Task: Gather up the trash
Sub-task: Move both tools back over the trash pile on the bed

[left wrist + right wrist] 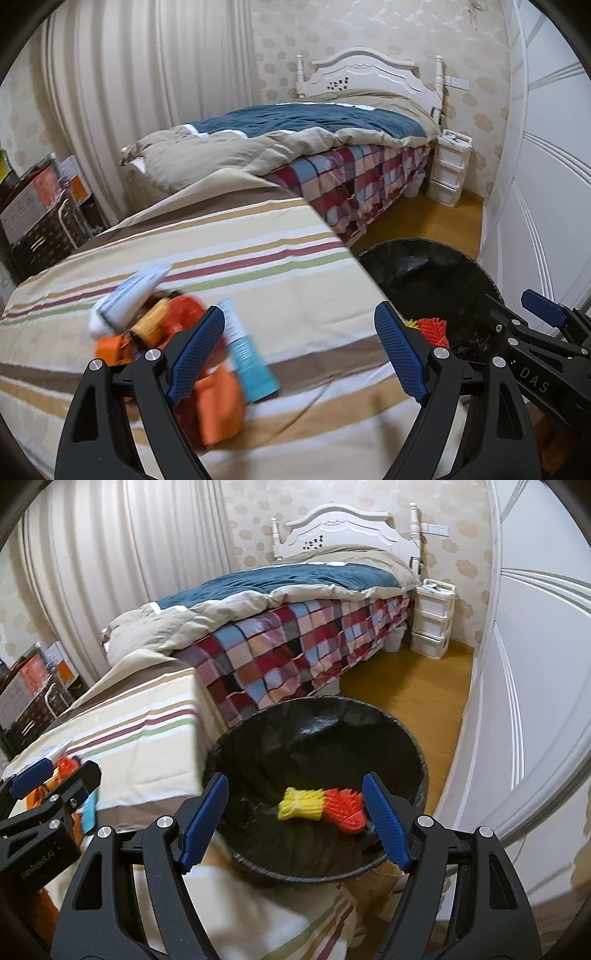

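Note:
A heap of trash lies on the striped cloth (pixel 295 266): a white-and-teal tube (pixel 247 363), orange wrappers (pixel 218 402) and a white carton (pixel 129 295). My left gripper (pixel 299 350) hovers open above the cloth, just right of the heap, with nothing between its fingers. A black-lined bin (pixel 317 734) stands beside the cloth. Inside it lie a yellow foam net (pixel 301 805) and an orange foam net (pixel 343 806). My right gripper (pixel 295 819) hangs open over the bin's near rim and holds nothing. The right wrist view also shows the left gripper (pixel 59 775) at the far left.
A bed (pixel 288 590) with a blue and beige quilt and a checked cover lies behind the cloth. A white drawer unit (pixel 432 616) stands by the headboard. White wardrobe doors (pixel 535 664) run along the right. Boxes (pixel 33 206) sit at the left. Wooden floor (pixel 406 686) runs between bed and wardrobe.

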{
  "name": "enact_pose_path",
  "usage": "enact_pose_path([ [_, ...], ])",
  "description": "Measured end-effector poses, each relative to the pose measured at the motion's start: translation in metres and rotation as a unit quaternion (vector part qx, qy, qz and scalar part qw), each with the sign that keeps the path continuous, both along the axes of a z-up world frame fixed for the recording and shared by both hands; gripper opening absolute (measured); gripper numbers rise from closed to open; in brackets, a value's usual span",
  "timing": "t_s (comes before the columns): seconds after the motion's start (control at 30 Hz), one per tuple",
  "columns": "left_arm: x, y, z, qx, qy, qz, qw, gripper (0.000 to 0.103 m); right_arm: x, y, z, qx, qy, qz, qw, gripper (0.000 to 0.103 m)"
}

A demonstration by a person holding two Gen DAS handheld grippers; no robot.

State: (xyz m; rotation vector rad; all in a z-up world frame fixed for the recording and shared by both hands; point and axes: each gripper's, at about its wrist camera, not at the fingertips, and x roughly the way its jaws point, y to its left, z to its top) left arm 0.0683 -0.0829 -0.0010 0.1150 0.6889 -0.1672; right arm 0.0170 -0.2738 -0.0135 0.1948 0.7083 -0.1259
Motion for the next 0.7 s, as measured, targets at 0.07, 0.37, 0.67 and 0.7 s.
enact_pose_path([
  [0.07,-0.006,0.012,0.0,-0.001,0.0,0.009,1.0,0.083,-0.005,0.008,0.001,0.003,0.0,0.006,1.0,0.073],
  [0.37,-0.031,0.078,-0.005,-0.002,0.004,0.065,0.9979,0.083,-0.021,0.06,0.001,0.0,0.001,0.055,0.999,0.073],
  [0.67,-0.047,0.144,-0.015,-0.003,0.017,0.132,0.9911,0.083,-0.026,0.118,0.003,-0.014,0.006,0.117,0.993,0.073],
  [0.7,-0.048,0.151,-0.016,-0.003,0.018,0.14,0.99,0.083,-0.026,0.123,0.004,-0.016,0.005,0.122,0.992,0.073],
])
